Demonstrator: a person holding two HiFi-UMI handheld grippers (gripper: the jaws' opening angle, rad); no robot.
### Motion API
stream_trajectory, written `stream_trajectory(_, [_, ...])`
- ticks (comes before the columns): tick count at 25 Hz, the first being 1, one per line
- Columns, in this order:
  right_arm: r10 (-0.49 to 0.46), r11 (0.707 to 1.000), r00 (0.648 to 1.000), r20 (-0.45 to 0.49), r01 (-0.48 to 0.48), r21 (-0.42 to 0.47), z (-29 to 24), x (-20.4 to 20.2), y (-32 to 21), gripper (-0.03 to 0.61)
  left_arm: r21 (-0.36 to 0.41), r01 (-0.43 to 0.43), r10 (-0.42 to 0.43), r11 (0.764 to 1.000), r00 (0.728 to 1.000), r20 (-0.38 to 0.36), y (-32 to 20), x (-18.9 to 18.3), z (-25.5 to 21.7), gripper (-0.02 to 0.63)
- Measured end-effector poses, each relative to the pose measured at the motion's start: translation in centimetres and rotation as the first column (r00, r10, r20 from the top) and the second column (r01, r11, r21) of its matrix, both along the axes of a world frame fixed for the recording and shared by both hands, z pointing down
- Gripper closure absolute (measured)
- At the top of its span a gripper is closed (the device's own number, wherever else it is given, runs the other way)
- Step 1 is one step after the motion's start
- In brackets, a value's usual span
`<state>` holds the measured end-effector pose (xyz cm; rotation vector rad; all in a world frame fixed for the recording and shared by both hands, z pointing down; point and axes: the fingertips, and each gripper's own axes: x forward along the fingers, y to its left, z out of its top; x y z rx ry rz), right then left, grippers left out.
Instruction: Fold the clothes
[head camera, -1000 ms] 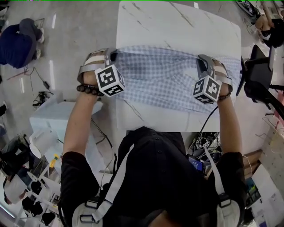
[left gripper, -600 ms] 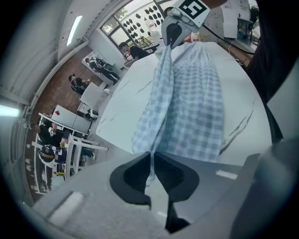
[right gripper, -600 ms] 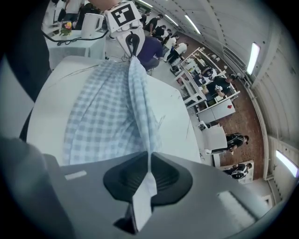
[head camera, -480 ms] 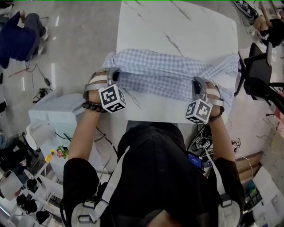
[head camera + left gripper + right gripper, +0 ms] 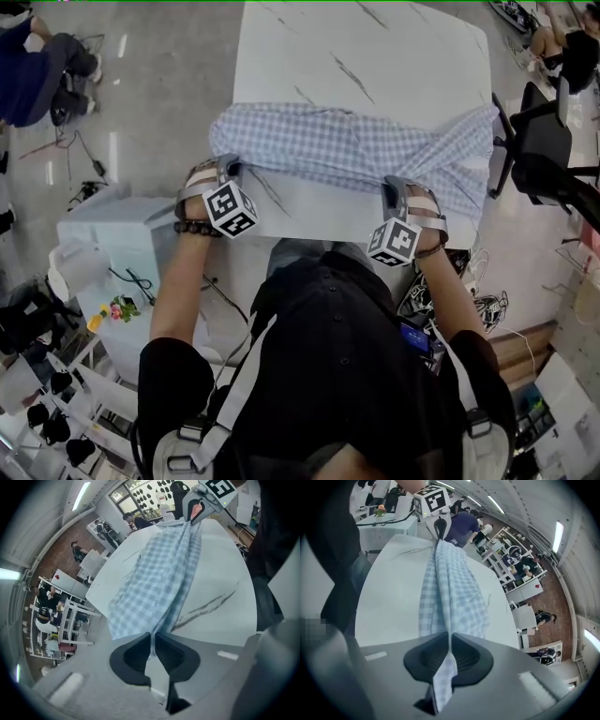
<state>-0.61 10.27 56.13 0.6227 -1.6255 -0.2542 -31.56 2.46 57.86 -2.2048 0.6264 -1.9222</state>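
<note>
Left gripper (image 5: 232, 167) and right gripper (image 5: 392, 185) have drawn the shirt (image 5: 347, 150) nearer, fingers (image 5: 133, 656) clamped on its edge. Cloth overhanging the surface (image 5: 375, 56) beyond the right fingers may slide off.

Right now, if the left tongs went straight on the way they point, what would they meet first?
The checked cloth pinched in the left tongs, which stretches ahead of them. Directly under it, probably, lies the white marble table.
</note>
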Motion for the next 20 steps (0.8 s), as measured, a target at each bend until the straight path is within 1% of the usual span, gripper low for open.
stream_trajectory(4, [-0.034,0.999,0.999,-0.016,0.034,-0.012,1.0,-0.6,1.5,0.551,-0.018,0.039,-0.038,0.999,0.999,0.007,1.0,-0.6,0.6,0.574])
stream_trajectory(6, [-0.043,0.999,0.999,-0.018,0.042,-0.018,1.3,-0.7,1.9,0.551,-0.022,0.038,-0.038,0.999,0.999,0.012,1.4,-0.7,0.6,0.572])
stream_trajectory(7, [-0.045,0.999,0.999,-0.014,0.044,-0.027,1.5,-0.7,2.0,0.549,-0.031,0.032,-0.031,0.999,0.999,0.016,1.7,-0.7,0.7,0.563])
stream_trajectory(8, [-0.046,0.998,0.999,-0.008,0.046,-0.041,1.7,-0.7,2.1,0.54,-0.048,0.022,-0.021,0.999,1.0,0.021,2.0,-0.6,0.8,0.54])
stream_trajectory(10, [-0.052,0.995,0.999,0.012,0.053,-0.079,1.9,-0.7,2.4,0.479,-0.095,0.0,0.002,0.996,1.0,0.021,2.9,-0.3,0.9,0.463])
stream_trajectory(12, [-0.06,0.992,0.998,0.037,0.063,-0.112,1.8,-1.0,2.5,0.431,-0.144,-0.019,0.019,0.989,1.0,-0.002,3.6,0.5,0.4,0.406])
stream_trajectory(13, [-0.063,0.99,0.997,0.051,0.068,-0.124,1.7,-1.2,2.5,0.421,-0.167,-0.029,0.026,0.986,0.999,-0.019,3.8,1.0,0.1,0.405])
stream_trajectory(15, [-0.057,0.986,0.995,0.082,0.069,-0.151,1.4,-1.6,2.5,0.368,-0.201,-0.056,0.048,0.978,0.998,-0.044,4.3,2.1,-0.5,0.379])
stream_trajectory(16, [-0.044,0.985,0.994,0.103,0.06,-0.164,1.3,-1.8,2.4,0.336,-0.207,-0.073,0.064,0.976,0.997,-0.052,4.4,2.7,-0.8,0.376])
stream_trajectory(17, [-0.026,0.984,0.992,0.126,0.048,-0.174,1.1,-2.0,2.2,0.321,-0.206,-0.092,0.082,0.974,0.995,-0.058,4.3,3.3,-1.1,0.376])
stream_trajectory(20, [0.008,0.986,0.986,0.166,0.02,-0.167,0.1,-2.2,1.1,0.318,-0.193,-0.137,0.12,0.972,0.988,-0.096,3.7,5.3,-2.3,0.376])
